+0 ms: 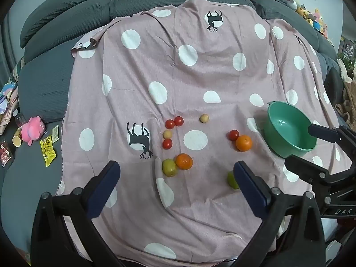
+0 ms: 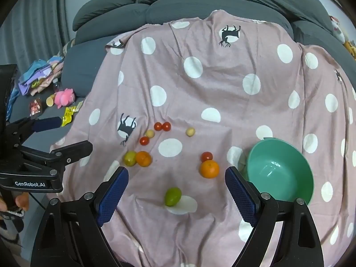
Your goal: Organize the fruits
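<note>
Fruits lie loose on a pink polka-dot blanket (image 1: 200, 77). Two oranges (image 1: 184, 161) (image 1: 243, 143), several cherry tomatoes (image 1: 174, 122), two small yellowish fruits (image 1: 204, 118) and a yellow-green fruit (image 1: 169, 167) are spread in the middle. A green lime (image 2: 172, 196) lies nearest, half hidden behind my left finger in the left wrist view (image 1: 231, 180). An empty green bowl (image 1: 289, 131) (image 2: 280, 173) sits at the right. My left gripper (image 1: 175, 173) is open and empty above the blanket. My right gripper (image 2: 176, 178) is open and empty, with the lime between its fingers' line.
The blanket covers a grey sofa (image 1: 66, 22). A pink plush toy (image 1: 33, 131), a yellow packet (image 1: 47, 150), a small cup (image 1: 16, 140) and folded clothes (image 2: 40, 77) lie at the left. Stuffed toys (image 1: 311, 15) sit at the far right.
</note>
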Demonstrator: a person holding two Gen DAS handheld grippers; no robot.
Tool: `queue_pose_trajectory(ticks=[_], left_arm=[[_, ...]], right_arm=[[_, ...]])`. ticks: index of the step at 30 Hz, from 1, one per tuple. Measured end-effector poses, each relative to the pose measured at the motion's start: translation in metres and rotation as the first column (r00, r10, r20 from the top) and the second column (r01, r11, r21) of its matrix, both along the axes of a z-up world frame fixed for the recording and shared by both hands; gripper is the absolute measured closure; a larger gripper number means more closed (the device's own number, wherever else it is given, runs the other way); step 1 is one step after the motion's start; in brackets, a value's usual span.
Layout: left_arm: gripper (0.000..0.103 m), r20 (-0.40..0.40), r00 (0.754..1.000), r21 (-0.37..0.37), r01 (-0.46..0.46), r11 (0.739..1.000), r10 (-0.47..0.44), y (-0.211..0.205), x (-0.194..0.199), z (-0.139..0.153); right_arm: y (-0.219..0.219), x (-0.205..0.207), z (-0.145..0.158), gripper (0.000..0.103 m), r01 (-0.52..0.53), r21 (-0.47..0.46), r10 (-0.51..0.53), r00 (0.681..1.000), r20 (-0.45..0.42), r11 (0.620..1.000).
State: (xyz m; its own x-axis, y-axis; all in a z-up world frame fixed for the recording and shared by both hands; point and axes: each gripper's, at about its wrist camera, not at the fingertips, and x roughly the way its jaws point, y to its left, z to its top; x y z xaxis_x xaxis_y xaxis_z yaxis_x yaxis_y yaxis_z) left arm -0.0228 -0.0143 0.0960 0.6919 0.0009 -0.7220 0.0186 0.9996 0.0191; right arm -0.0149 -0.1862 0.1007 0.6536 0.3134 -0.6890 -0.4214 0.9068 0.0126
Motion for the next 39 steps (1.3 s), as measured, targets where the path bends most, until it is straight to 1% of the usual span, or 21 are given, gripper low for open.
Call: queue_pose_trajectory(ticks=[9, 10, 18, 28, 30, 39], left_arm=[[0.001, 0.001, 1.0, 0.002, 0.0, 1.0, 0.0, 0.0002, -0.0006, -0.0006], [0.001, 0.001, 1.0, 0.002, 0.0, 1.0, 0.0, 0.0002, -0.0009, -0.0006], [0.001, -0.003, 1.0, 0.001, 0.0, 1.0, 0.0, 0.0006, -0.0011, -0.0025], [0.001, -0.007, 1.0, 0.001, 0.001, 1.0, -0.001, 0.0009, -0.001, -0.0038], [0.001, -0.01, 1.0, 0.001, 0.003, 1.0, -0.003, 0.0006, -0.0009, -0.0051], [0.001, -0.017, 1.0, 0.002, 0.005, 1.0, -0.005, -0.0004, 0.0014, -0.0085]], right_arm=[[0.0033, 0.0015, -0.0003, 0.014, -0.012, 0.001, 0.012, 1.0, 0.0, 1.0], [-0.0016, 0.0003, 0.0021, 0.014, -0.001, 0.002, 0.001, 1.0, 0.0, 1.0], [0.0027, 0.0028, -0.0003, 0.014, -0.002, 0.005, 0.002, 1.0, 0.001, 1.0], [0.0002, 0.0038, 0.004, 0.014, -0.002, 0.006, 0.002, 1.0, 0.004, 1.0], [0.0045, 0.0027, -0.0006, 0.014, -0.002, 0.005, 0.002, 1.0, 0.002, 1.0], [0.0045, 0.0037, -0.0007, 0.014, -0.002, 0.0, 0.002, 1.0, -0.002, 1.0]])
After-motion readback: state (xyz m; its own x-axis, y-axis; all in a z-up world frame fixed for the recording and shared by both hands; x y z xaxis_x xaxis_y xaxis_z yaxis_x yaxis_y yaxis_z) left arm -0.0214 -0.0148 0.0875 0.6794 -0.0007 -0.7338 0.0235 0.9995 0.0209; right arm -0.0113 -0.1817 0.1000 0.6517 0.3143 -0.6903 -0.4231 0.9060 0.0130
